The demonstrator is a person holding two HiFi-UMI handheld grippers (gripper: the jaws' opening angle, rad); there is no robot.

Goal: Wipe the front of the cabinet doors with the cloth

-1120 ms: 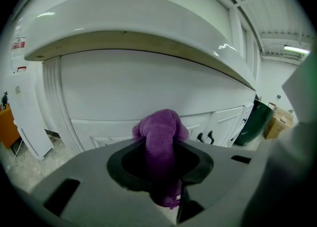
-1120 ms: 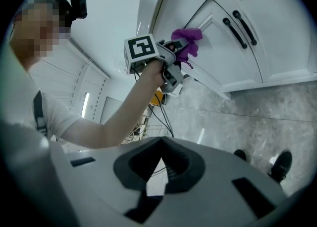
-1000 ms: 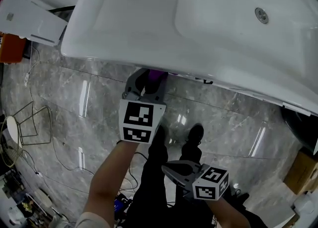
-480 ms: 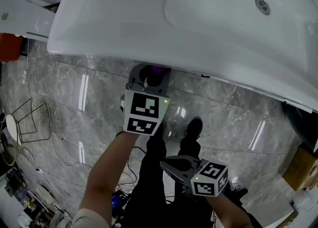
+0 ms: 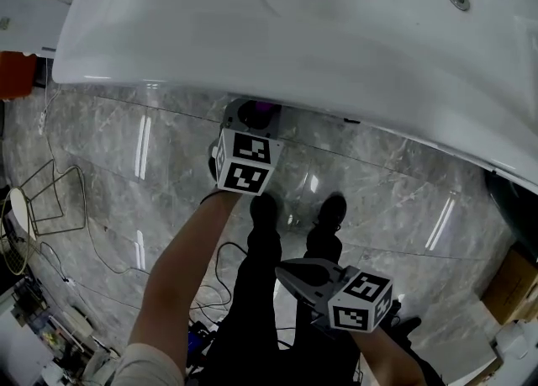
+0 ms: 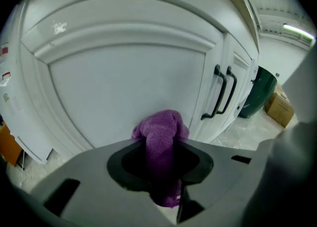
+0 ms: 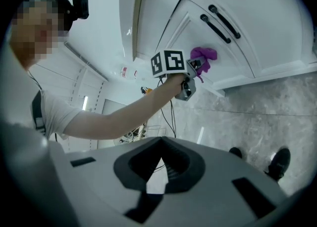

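My left gripper [image 5: 256, 112] reaches under the basin's front edge, shut on a purple cloth [image 5: 266, 109]. In the left gripper view the cloth [image 6: 161, 126] bulges out between the jaws of that gripper [image 6: 161, 142] and presses on the white panelled cabinet door [image 6: 124, 80]. Two black handles [image 6: 222, 92] stand to its right. The right gripper view shows the same cloth [image 7: 204, 54] on the door [image 7: 257, 33], just below the handles [image 7: 221, 23]. My right gripper [image 5: 284, 270] hangs low near my legs, away from the cabinet, its jaws [image 7: 159, 158] shut with nothing in them.
A white basin top [image 5: 252, 23] overhangs the cabinet. Grey marble floor [image 5: 109, 166] lies below, with a wire stand [image 5: 49, 199] and cables at the left. My shoes [image 5: 331, 209] stand in front of the cabinet. A green bin [image 6: 258, 88] and cardboard box [image 6: 280, 110] sit to the right.
My left gripper has pushed the cloth further up and in under the basin's edge. The right gripper has stayed low and nearly still.
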